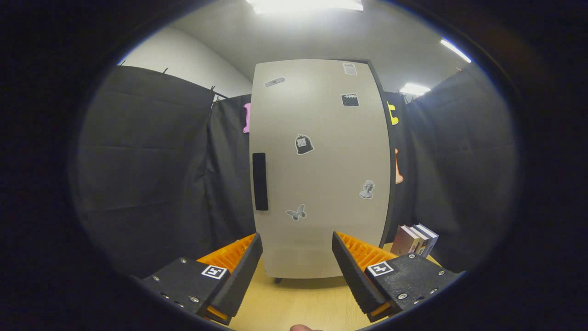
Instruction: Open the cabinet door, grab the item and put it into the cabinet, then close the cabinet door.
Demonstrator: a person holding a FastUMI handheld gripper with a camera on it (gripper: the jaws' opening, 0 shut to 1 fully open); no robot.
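A tall pale cabinet (321, 165) stands on the wooden table (298, 303) straight ahead of my fingers, its door shut. The door carries several small stickers and a dark vertical handle (260, 181) along its left edge. My gripper (297, 248) is open, with nothing between its fingers, and sits a short way in front of the cabinet's lower part. To the right of the cabinet, a few books (415, 240) stand leaning together on the table.
Black cloth walls close in the booth to the left, right and behind the cabinet. Bare tabletop lies between my fingers and the cabinet's foot. A fingertip (301, 328) of the person holding me peeks in below the fingers.
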